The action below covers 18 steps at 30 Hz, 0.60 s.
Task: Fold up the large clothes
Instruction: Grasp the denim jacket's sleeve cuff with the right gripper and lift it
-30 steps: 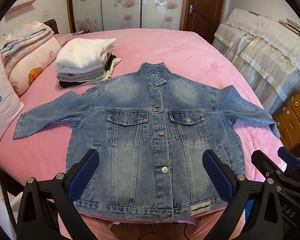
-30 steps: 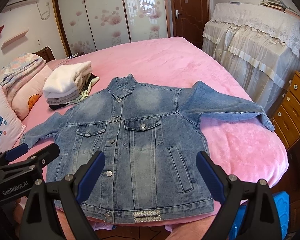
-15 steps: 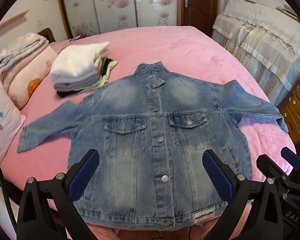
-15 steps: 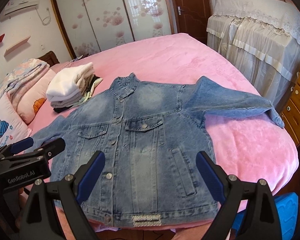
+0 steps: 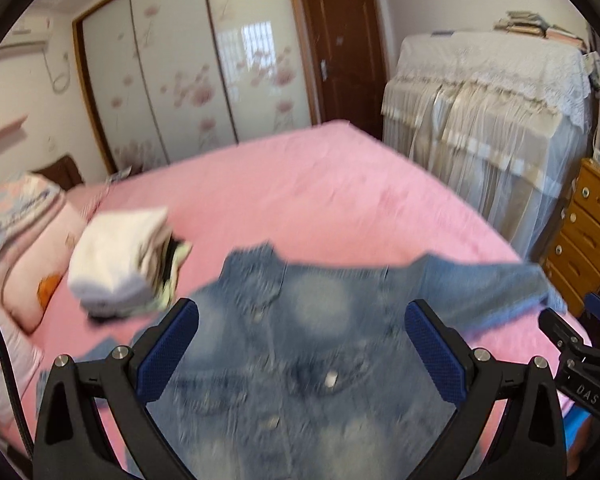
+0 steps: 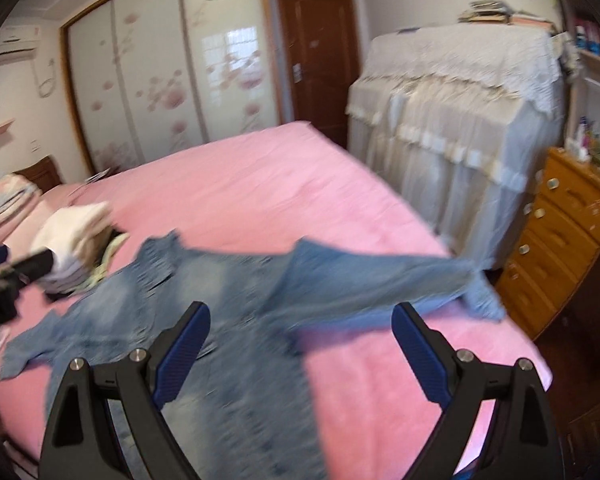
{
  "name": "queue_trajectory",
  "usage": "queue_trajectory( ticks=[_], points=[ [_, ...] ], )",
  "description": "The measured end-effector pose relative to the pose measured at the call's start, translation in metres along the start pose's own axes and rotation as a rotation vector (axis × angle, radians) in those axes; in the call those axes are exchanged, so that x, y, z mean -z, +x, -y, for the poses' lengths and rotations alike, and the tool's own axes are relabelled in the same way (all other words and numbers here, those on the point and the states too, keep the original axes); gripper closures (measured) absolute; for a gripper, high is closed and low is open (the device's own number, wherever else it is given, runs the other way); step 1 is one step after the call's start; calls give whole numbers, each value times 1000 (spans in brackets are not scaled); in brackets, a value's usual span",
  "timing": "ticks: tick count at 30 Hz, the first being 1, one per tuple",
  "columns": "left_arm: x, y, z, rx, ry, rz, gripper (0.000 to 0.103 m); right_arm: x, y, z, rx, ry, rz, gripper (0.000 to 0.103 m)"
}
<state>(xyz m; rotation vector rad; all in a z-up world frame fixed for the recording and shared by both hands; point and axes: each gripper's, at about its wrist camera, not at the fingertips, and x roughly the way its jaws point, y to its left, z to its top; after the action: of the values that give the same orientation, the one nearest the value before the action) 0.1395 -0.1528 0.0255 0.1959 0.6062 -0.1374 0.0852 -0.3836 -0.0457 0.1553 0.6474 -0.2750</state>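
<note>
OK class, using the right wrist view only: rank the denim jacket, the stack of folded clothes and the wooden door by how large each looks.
1. denim jacket, largest, though nearest the camera.
2. wooden door.
3. stack of folded clothes, smallest, partly hidden by the left gripper.

Faded denim jacket (image 5: 312, 344), plush bedspread (image 5: 320, 196)
</note>
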Motion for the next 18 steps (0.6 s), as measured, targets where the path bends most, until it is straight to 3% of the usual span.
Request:
queue_trajectory(
  ticks=[3,7,13,18],
  points=[
    [-16,21,23,27,0,34,1,-14,27,39,46,60,-24,10],
    [-25,70,54,76,-19,-2,1,-20,64,92,64,157,-95,17],
    [0,146,95,133,-77,-62,1,-1,114,152,48,315,-211,18],
    [22,184,136,96,-23,-70,1,22,144,169,17,411,-286,18]
  ],
)
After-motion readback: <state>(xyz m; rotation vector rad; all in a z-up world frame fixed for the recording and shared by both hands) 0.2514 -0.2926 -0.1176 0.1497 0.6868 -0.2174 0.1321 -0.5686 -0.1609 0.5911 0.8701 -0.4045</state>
